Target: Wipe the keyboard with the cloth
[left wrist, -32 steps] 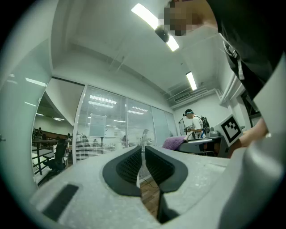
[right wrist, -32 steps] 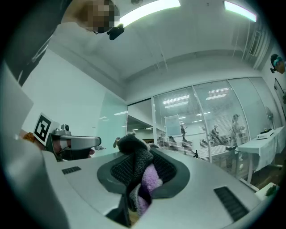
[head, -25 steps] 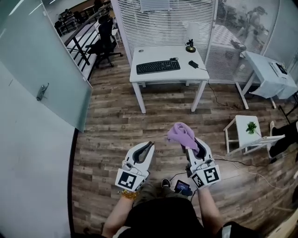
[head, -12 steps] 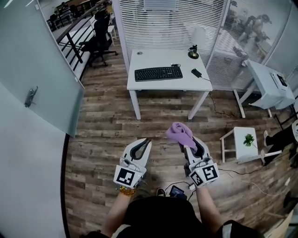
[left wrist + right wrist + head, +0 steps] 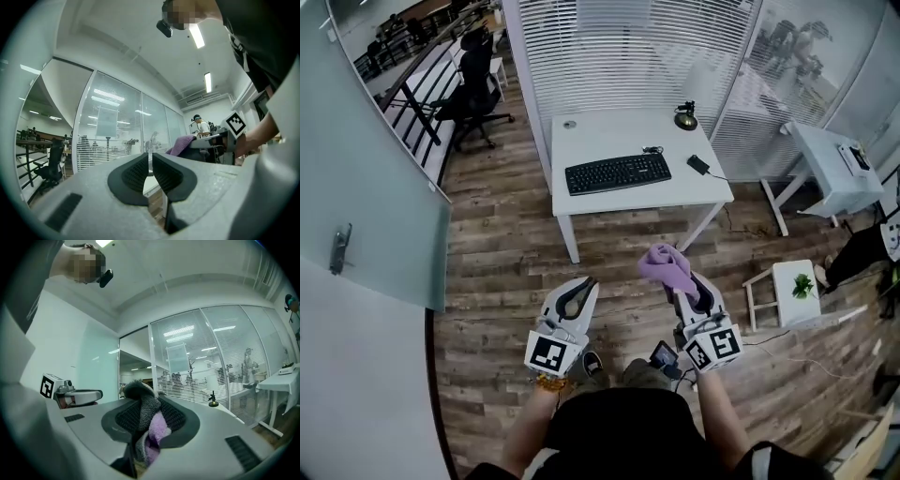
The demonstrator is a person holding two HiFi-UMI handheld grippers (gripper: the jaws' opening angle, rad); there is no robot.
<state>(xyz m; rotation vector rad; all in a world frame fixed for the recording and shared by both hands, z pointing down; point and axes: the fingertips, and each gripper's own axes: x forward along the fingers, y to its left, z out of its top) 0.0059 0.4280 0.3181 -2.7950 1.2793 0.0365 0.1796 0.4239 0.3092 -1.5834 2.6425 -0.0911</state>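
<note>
My right gripper [image 5: 684, 289] is clamped on the cloth [image 5: 664, 265]. Left gripper [image 5: 585, 284] is closed and empty. Keyboard [image 5: 617, 173] is well apart, on the table [image 5: 600, 136].

The head view looks steeply down from above onto the left hand-held gripper [image 5: 584, 284] and right hand-held gripper [image 5: 686, 283] close below, with the worktop [image 5: 609, 131] farther off. Each gripper view looks level along its own jaws; both share the blind-covered glass wall [image 5: 628, 47].
</note>
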